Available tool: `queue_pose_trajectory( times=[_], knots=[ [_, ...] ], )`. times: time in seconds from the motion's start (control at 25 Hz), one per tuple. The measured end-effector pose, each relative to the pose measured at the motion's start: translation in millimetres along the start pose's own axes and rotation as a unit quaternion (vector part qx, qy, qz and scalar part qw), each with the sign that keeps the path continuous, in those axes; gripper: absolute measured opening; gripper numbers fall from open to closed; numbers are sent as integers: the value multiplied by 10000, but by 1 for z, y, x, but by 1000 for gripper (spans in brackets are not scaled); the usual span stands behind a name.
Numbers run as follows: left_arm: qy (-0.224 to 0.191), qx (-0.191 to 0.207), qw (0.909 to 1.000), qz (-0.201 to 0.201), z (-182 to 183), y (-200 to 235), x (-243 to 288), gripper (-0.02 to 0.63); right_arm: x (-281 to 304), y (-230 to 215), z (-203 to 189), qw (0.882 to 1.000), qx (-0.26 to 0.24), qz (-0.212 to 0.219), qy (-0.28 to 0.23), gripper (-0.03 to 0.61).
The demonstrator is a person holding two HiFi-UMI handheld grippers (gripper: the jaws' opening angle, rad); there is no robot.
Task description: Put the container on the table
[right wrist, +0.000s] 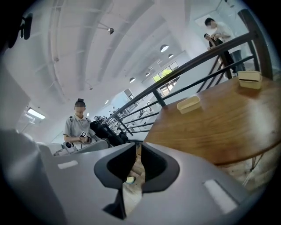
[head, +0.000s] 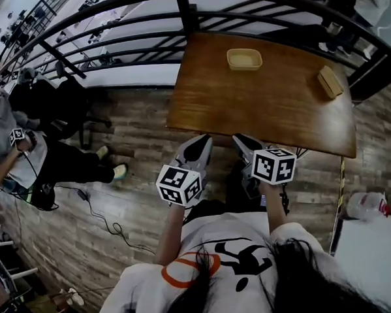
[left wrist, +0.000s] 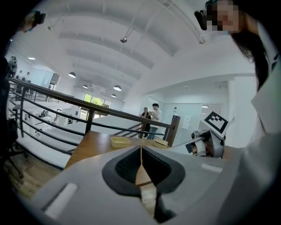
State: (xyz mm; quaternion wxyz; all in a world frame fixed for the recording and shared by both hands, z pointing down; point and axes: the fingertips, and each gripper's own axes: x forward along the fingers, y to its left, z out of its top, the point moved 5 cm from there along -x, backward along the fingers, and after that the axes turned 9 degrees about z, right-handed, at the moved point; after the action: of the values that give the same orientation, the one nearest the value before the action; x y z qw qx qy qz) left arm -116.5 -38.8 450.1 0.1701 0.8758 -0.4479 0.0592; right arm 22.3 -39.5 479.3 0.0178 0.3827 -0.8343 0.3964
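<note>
Now | left gripper (head: 201,144): fingers pressed together, holding nothing | right gripper (head: 242,142): fingers all but closed, empty | both by the near edge of the worktop (head: 271,109) | container (head: 244,59): on worktop near its far edge, well apart from both | tan block (head: 330,82): toward right edge

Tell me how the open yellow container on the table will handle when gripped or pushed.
The container looks shallow, thin-walled and empty, so it is probably light and slightly flexible at the rim. Its wide, flat base should resist tipping. On the smooth wooden table a push would likely slide it.
</note>
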Motion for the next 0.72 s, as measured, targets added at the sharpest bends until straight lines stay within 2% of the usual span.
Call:
queue_pose_trajectory(
  times=[0.28,0.72],
  knots=[
    [-53,-153,9998,-86,-25,-16,-53,0,-34,40,-44,9999,-79,-132,-36,60],
    [-39,-312,9994,-109,-35,-43,-72,0,-68,56,-54,9995,-222,-225,18,54]
  ],
)
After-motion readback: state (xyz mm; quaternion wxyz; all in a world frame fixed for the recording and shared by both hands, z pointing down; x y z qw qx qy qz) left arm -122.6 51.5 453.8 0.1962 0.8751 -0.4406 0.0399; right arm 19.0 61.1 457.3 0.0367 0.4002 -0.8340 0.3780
